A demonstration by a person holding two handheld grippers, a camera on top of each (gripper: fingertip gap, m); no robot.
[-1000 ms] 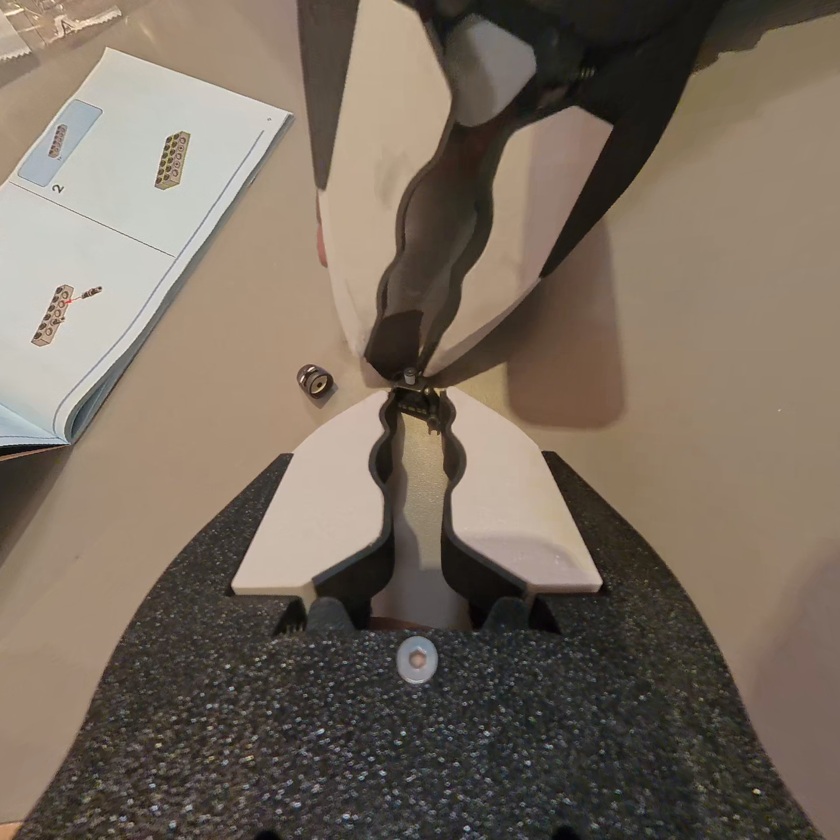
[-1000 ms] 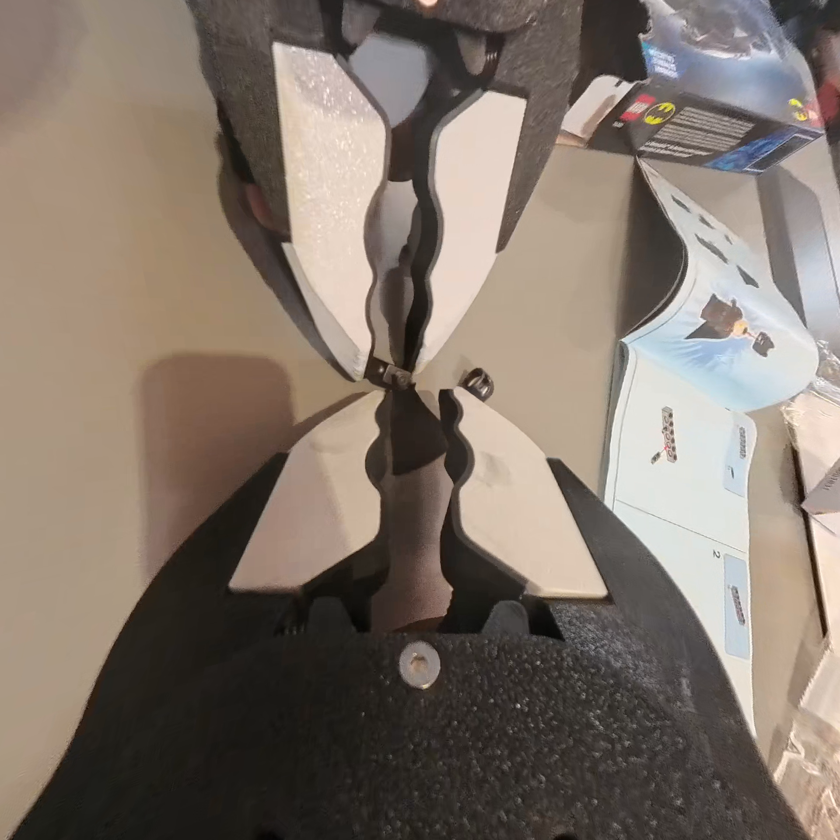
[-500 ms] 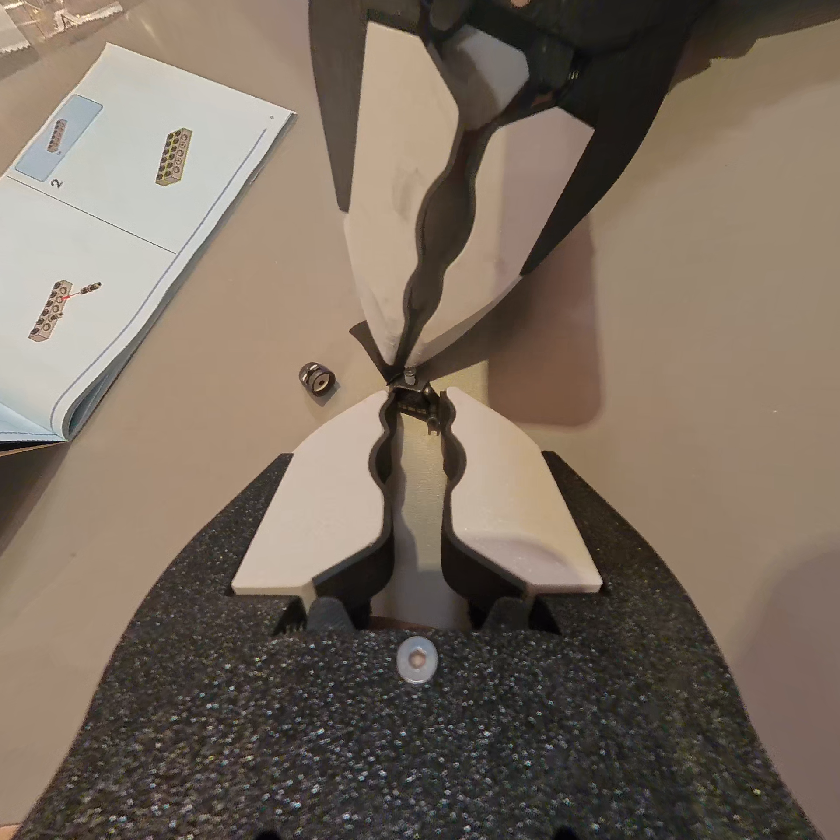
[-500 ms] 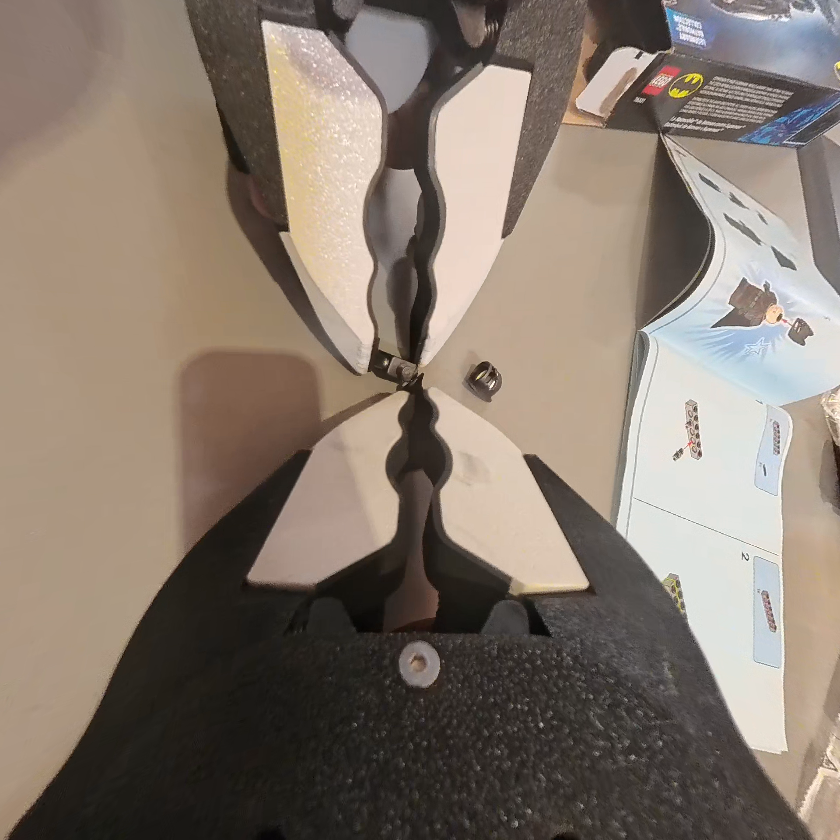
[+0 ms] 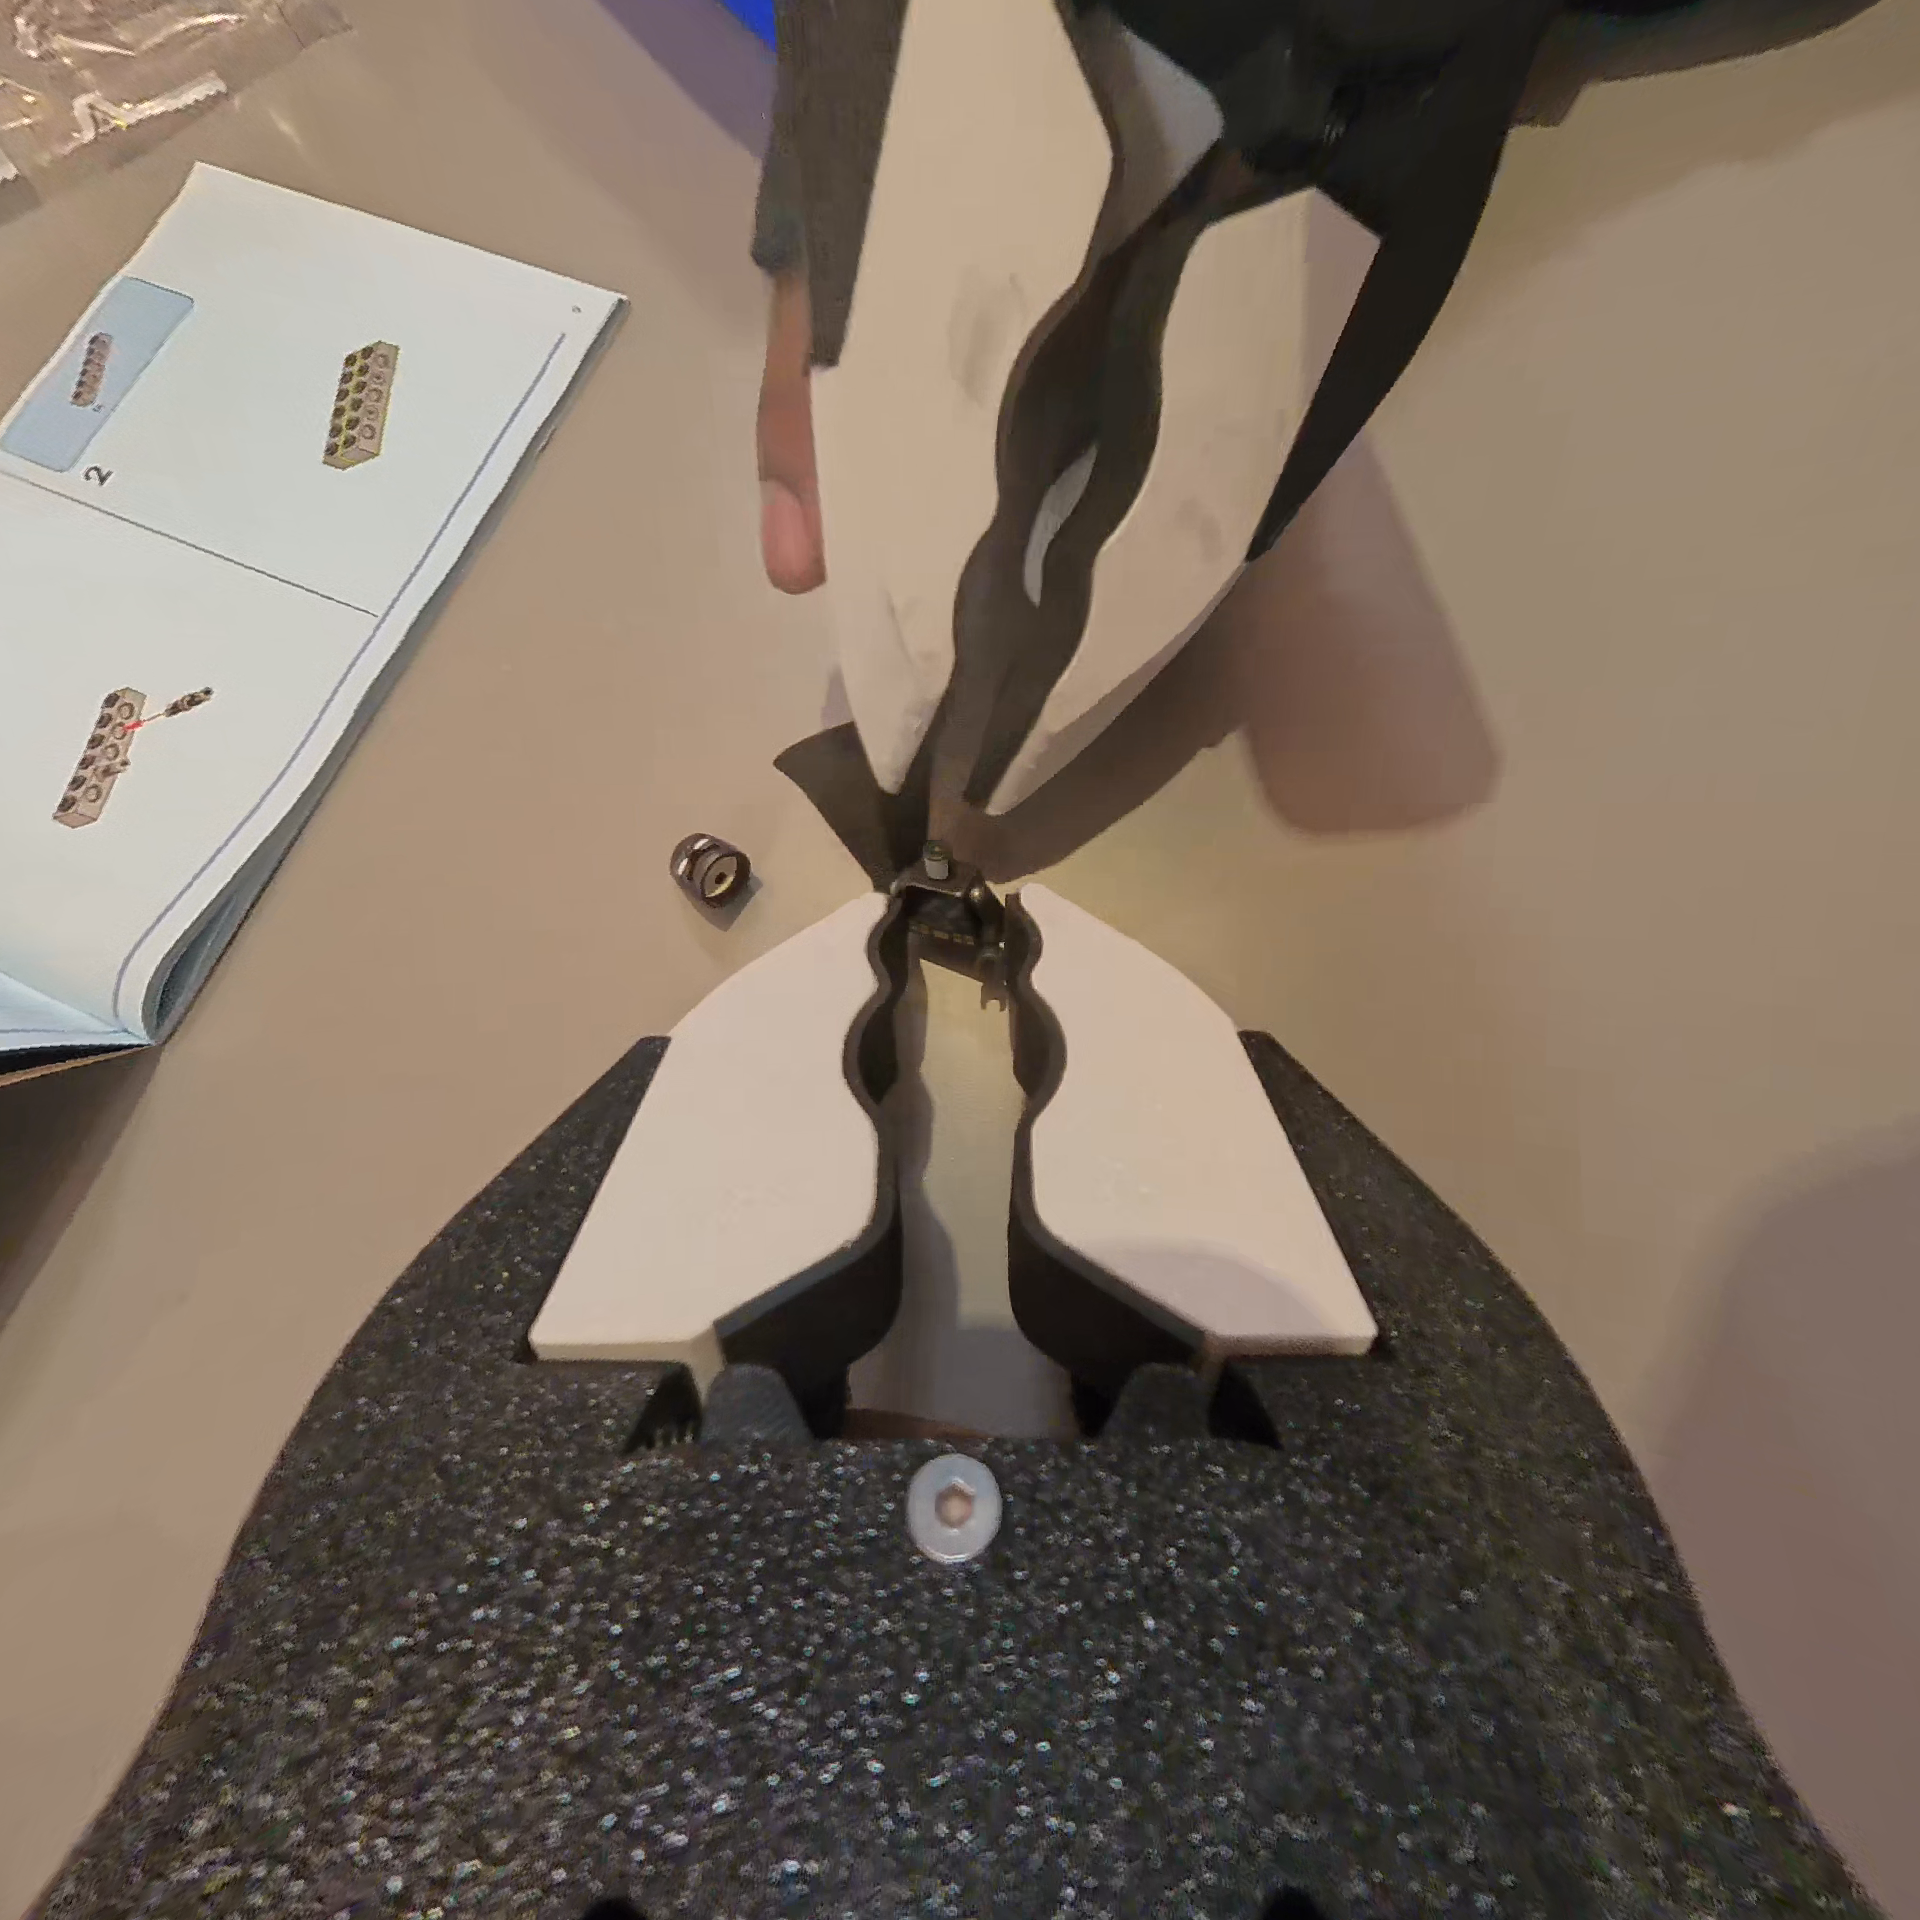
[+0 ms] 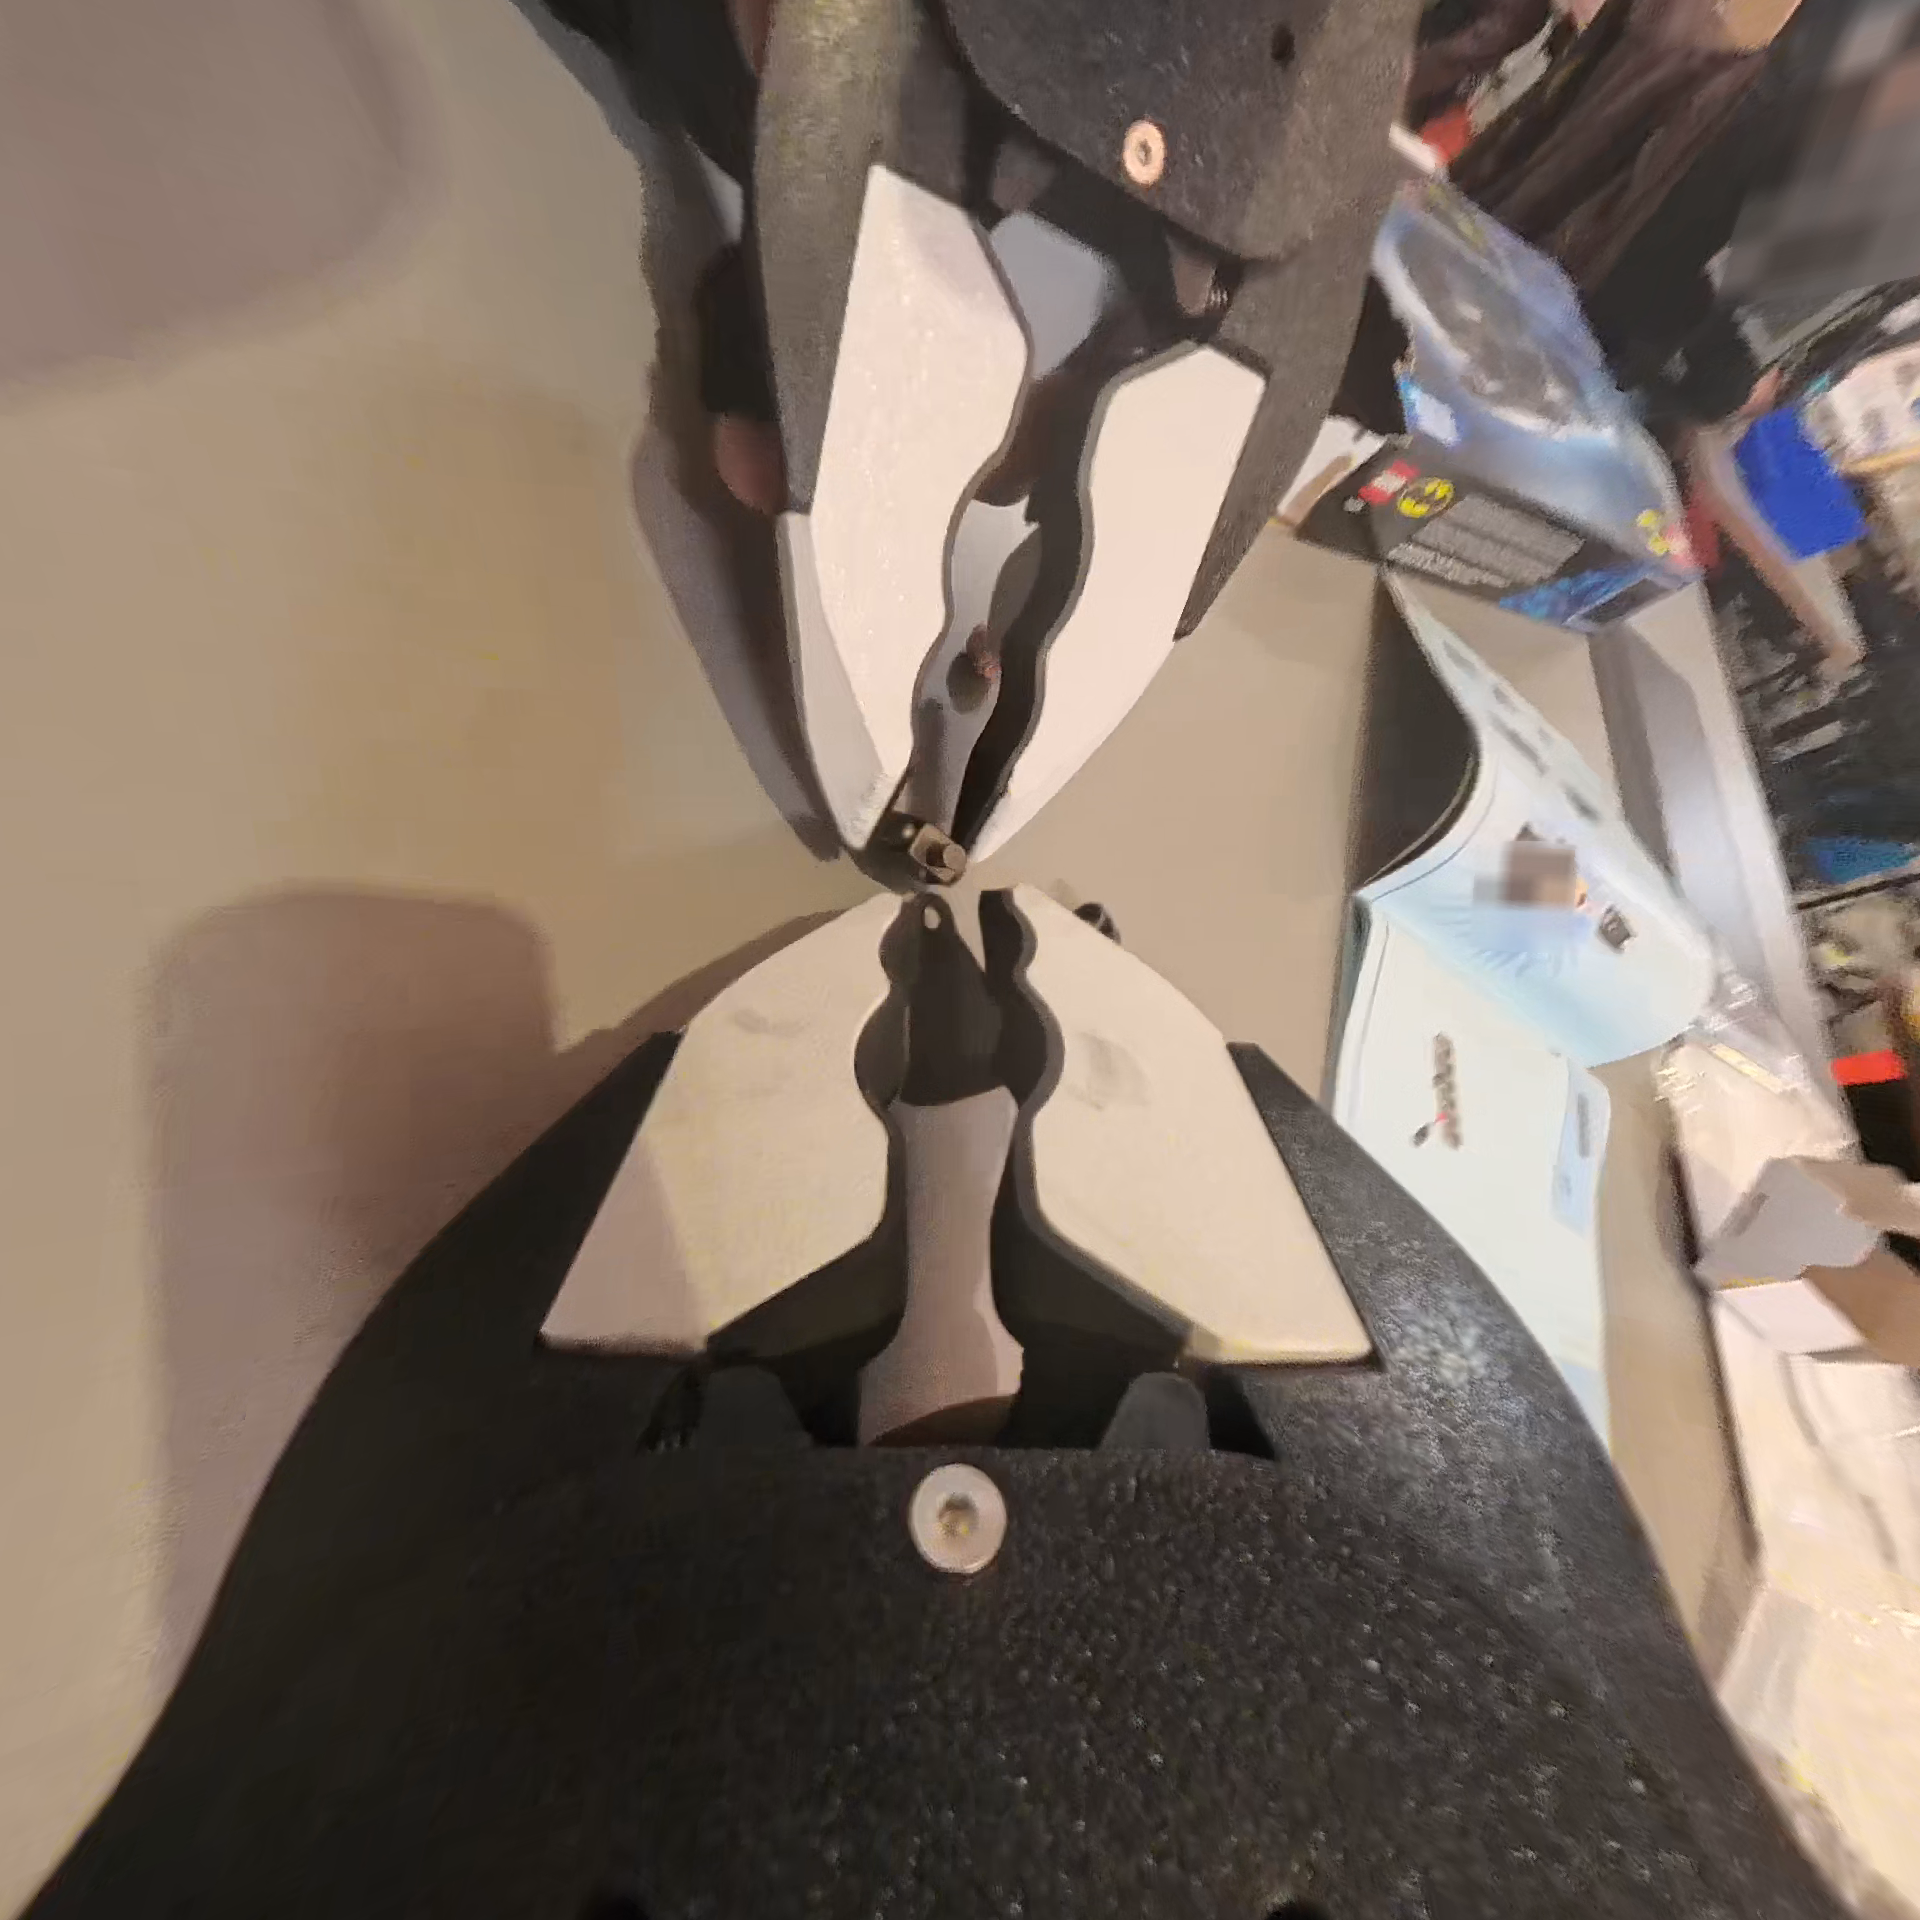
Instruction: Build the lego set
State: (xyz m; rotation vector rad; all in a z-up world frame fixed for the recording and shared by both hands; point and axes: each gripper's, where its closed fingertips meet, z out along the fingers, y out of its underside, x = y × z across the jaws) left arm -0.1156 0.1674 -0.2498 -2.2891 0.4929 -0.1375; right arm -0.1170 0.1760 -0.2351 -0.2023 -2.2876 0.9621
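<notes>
My left gripper (image 5: 945,904) is shut on a small dark toy-figure torso (image 5: 940,920) with a pale neck stud on top. It also shows in the right wrist view (image 6: 914,836), at the far gripper's tips. My right gripper (image 6: 951,912) meets it tip to tip from the opposite side. It holds a thin black cape piece (image 6: 940,1018) with a small hole near its top edge. The cape spans between the two pads, which stand slightly apart. In the left wrist view a flap of the cape (image 5: 831,774) sticks out beside the right gripper (image 5: 940,792), just above the stud.
A small black round piece (image 5: 710,871) lies on the beige table (image 5: 1558,1039) left of the tips. An open pale-blue instruction booklet (image 5: 260,540) lies farther left and also shows in the right wrist view (image 6: 1507,987). A dark toy box (image 6: 1507,499) stands behind it. Clear plastic bags (image 5: 104,94) lie at the back. The grippers are tip to tip, or close to it.
My right gripper closed tight on the cape half a second ago and has since eased slightly apart, tilting as it did. The cape's hole now sits near the neck stud. My left gripper has kept still.
</notes>
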